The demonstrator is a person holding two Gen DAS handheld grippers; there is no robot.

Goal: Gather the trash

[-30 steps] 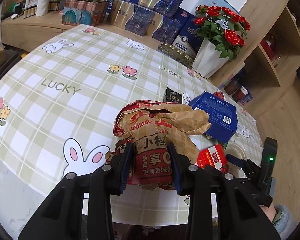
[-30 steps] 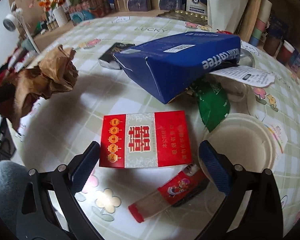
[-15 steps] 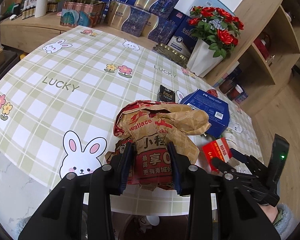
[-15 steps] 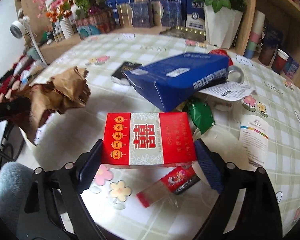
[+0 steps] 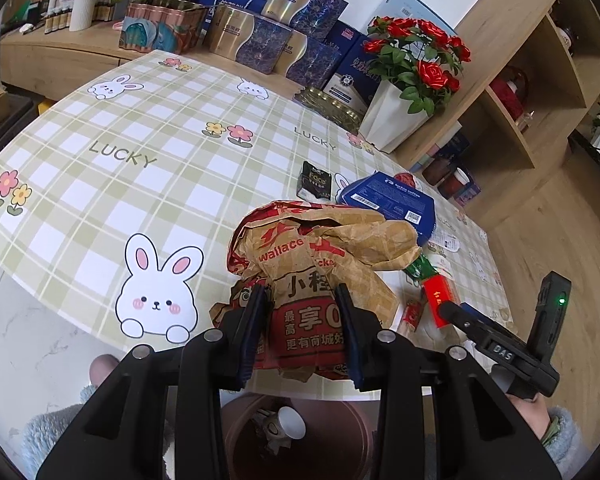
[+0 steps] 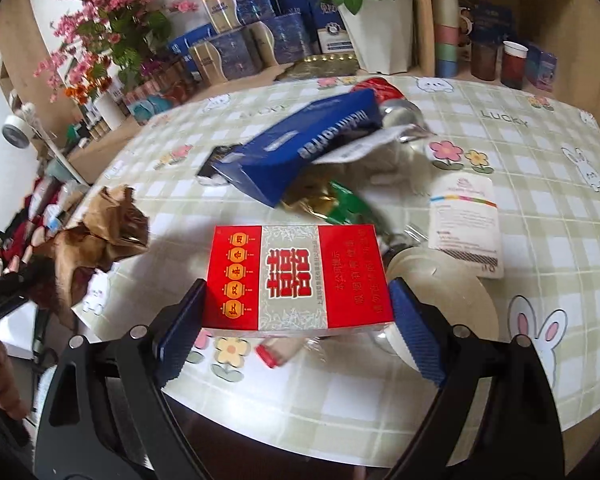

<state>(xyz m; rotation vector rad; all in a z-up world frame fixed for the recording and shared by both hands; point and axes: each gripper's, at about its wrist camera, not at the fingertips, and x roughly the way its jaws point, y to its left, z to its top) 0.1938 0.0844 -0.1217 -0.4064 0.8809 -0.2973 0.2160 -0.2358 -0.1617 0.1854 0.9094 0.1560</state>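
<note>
Left wrist view. Grips a crumpled paper bag (image 5: pixel 320 240) at centre frame with the left gripper (image 5: pixel 300 300), jaws partly closed and pressing the bag's printed lower half from both sides. Hangs over the near edge of the checked table (image 5: pixel 140 152), with a brown bin (image 5: pixel 296 428) at bottom centre, directly below. Shows the right gripper (image 5: pixel 452 312) at lower right beside a red box (image 5: pixel 440 300). Probably means carrying to the bin: hold the squeeze firm, since loose paper slips, and centre over the bin's mouth before letting go.

Right wrist view. Pinches the red box (image 6: pixel 296 276) at centre frame by its two short ends with the right gripper (image 6: pixel 296 308), jaws wide and just been closing onto it, pads now pressing the box. Appears lifted clear of the tablecloth. Leaves behind a blue box (image 6: pixel 300 148) at upper centre, a green wrapper (image 6: pixel 344 204), a white lid (image 6: pixel 440 288) and a small red-capped bottle (image 6: pixel 284 354) just below the held box. Keep the box level, pull back over the table edge without clipping the bottle, then release above the bin after the bag.
</note>
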